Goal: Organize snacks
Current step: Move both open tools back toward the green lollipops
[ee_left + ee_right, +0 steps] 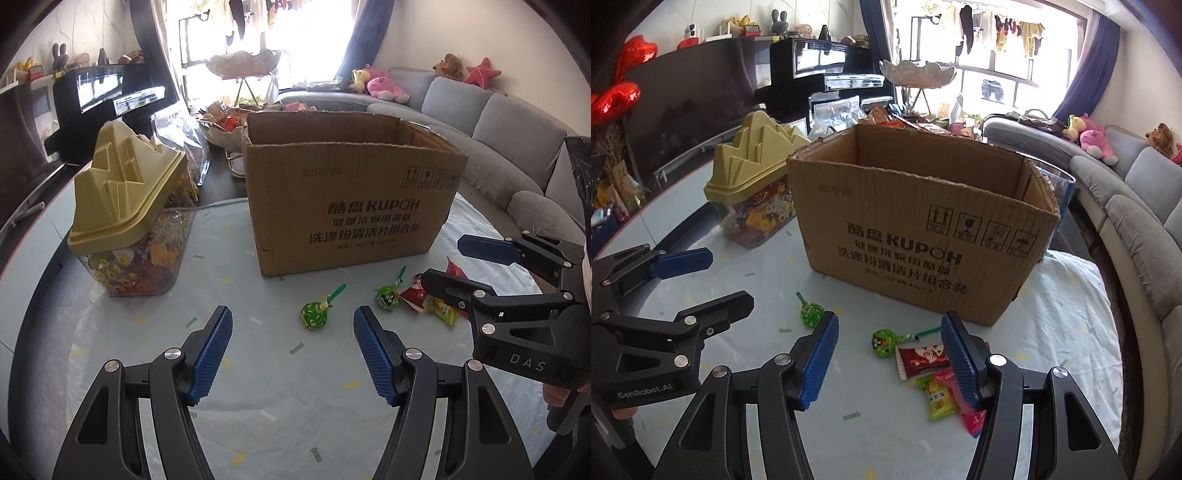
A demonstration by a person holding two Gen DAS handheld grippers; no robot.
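An open cardboard box [347, 206] stands on the round table; it also shows in the right wrist view [916, 236]. In front of it lie a green lollipop [312, 314], a second lollipop with a bear face [388, 297], a red packet [415, 293] and a yellow-green packet [443, 310]. The right wrist view shows the same lollipops [811, 314] [884, 341], the red packet [921, 360], the yellow-green packet [938, 397] and a pink packet [971, 417]. My left gripper [291, 350] is open and empty, just short of the green lollipop. My right gripper [888, 354] is open and empty over the packets.
A clear jar of sweets with a yellow lid [129, 221] stands left of the box. Behind the box are snack bowls [225, 129] and a tiered stand [242, 64]. A grey sofa [498, 129] curves around the right side. A piano [99, 96] stands at the back left.
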